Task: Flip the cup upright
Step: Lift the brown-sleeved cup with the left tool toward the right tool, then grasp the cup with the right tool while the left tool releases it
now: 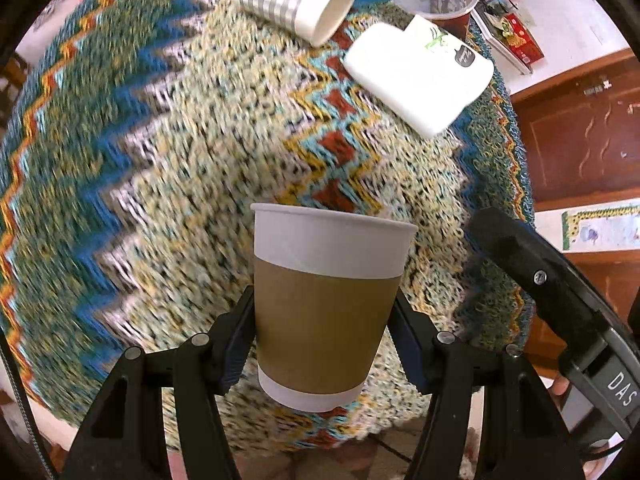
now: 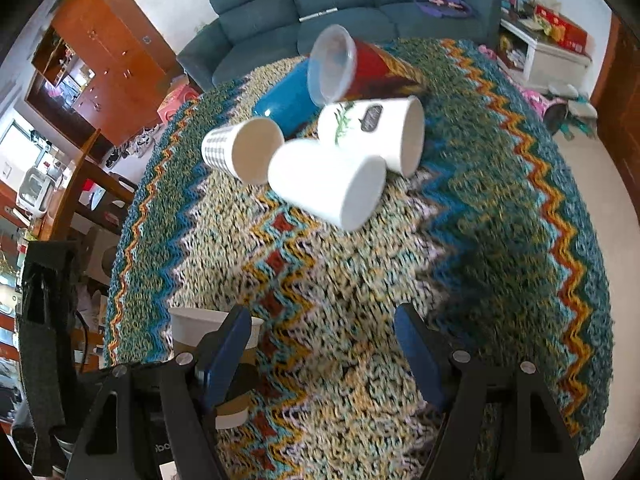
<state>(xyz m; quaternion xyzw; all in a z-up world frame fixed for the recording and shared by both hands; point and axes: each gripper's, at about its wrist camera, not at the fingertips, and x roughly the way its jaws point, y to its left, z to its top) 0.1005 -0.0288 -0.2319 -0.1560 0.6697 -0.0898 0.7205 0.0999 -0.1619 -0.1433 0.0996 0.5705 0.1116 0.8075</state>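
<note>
A white paper cup with a brown sleeve (image 1: 324, 304) stands upright, rim up, between the fingers of my left gripper (image 1: 324, 344), which is shut on its sleeve. It is held over the near edge of the knitted cloth (image 1: 180, 160); I cannot tell if its base touches. In the right wrist view the same cup (image 2: 200, 326) shows at lower left, partly hidden behind a blue finger pad (image 2: 224, 356). My right gripper (image 2: 320, 344) is open with nothing between its fingers, just right of the cup.
Several cups lie on their sides at the far end: a checked one (image 2: 240, 148), a plain white one (image 2: 328, 178), a printed white one (image 2: 376, 130), a blue one (image 2: 284, 100) and a lidded red one (image 2: 352, 66). A sofa (image 2: 340, 0) stands behind the table.
</note>
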